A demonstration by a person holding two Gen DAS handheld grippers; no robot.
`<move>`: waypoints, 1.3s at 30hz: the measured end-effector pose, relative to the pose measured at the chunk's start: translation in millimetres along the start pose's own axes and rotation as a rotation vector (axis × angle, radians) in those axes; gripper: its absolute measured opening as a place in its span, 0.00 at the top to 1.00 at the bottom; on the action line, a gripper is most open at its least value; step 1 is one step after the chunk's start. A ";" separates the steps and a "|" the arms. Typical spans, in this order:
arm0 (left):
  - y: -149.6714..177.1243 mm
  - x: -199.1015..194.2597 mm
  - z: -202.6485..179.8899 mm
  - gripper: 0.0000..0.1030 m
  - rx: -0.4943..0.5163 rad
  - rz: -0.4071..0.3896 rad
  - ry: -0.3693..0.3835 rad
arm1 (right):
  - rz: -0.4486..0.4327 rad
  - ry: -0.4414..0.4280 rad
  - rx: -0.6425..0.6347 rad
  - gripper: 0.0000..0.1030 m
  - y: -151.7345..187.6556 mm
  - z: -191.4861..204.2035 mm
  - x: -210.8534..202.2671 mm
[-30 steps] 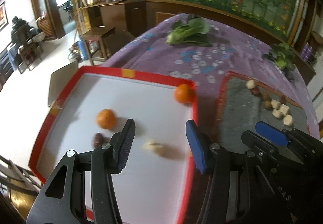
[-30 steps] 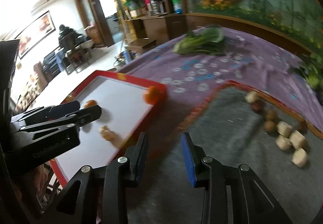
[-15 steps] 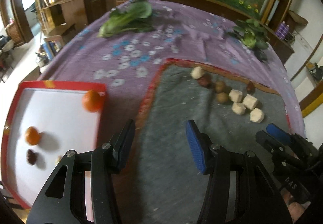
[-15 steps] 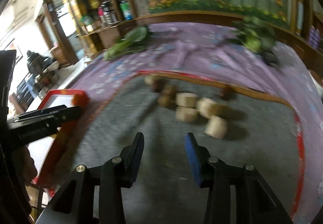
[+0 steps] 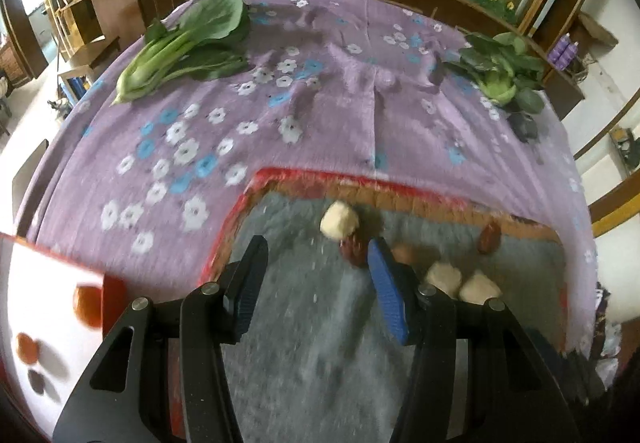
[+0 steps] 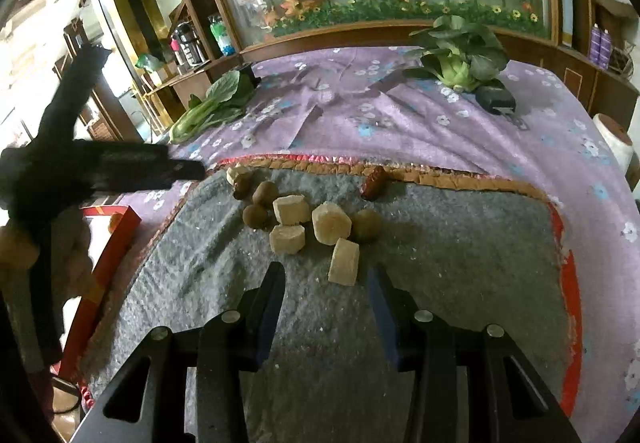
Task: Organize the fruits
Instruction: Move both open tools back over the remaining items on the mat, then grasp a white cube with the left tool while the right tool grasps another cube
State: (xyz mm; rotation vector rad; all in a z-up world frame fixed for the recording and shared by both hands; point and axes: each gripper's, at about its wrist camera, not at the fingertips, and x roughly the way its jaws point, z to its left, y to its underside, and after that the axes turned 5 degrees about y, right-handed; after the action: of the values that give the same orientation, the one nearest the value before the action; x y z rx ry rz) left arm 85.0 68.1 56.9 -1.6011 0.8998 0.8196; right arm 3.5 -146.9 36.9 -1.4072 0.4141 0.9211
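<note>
**Both claws hover open over the grey mat, fruit pieces ahead**

The left claw (image 5: 316,275) has its jaws spread apart with nothing between them, above the grey felt mat (image 5: 304,343) that lies on the purple flowered cloth (image 5: 320,91) covering the desk. Just past its blue right finger sit a pale peeled chunk (image 5: 339,220) and a dark red date (image 5: 354,249). At the far left edge, oranges (image 5: 87,305) lie in the red-rimmed white tray (image 5: 114,297).

The right claw (image 6: 326,283) is likewise open and empty, low over the same mat (image 6: 440,283). A pale cut chunk (image 6: 344,262) lies right in front of the gap between its fingers. Beyond it cluster more pale chunks (image 6: 291,209), brown round fruits (image 6: 367,225), and a date (image 6: 374,178) by the mat's orange border. Bok choy (image 6: 212,105) rests on the cloth at the back left, another leafy green (image 6: 460,55) at the back right.
</note>
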 end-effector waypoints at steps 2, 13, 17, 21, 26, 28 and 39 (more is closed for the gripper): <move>-6.2 10.8 -3.8 0.50 0.020 0.020 0.003 | 0.002 -0.010 -0.001 0.60 -0.3 0.4 2.5; -17.9 39.9 -10.7 0.50 0.043 0.068 0.010 | 0.008 -0.031 0.024 0.60 -1.4 -7.4 9.1; -18.8 47.8 -4.6 0.57 0.034 0.084 0.010 | 0.001 -0.041 0.022 0.60 -1.1 -6.2 8.3; -17.8 48.7 0.1 0.77 0.036 0.076 0.037 | -0.008 -0.051 0.015 0.60 -1.9 -4.3 7.7; -20.2 42.2 5.2 0.81 -0.006 0.071 0.069 | -0.019 -0.057 -0.007 0.60 -3.1 1.9 8.6; -19.2 37.0 6.4 0.81 -0.011 0.059 0.066 | -0.021 -0.056 -0.017 0.60 -3.0 4.3 8.7; 5.5 -1.2 -1.6 0.81 0.052 -0.012 0.022 | -0.014 -0.050 -0.030 0.60 -1.3 1.7 8.7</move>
State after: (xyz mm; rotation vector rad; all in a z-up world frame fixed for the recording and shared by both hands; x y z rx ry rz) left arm 79.7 66.0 55.7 -1.5716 0.9194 0.7649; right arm 9.3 -142.6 31.6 -1.4097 0.3533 0.9523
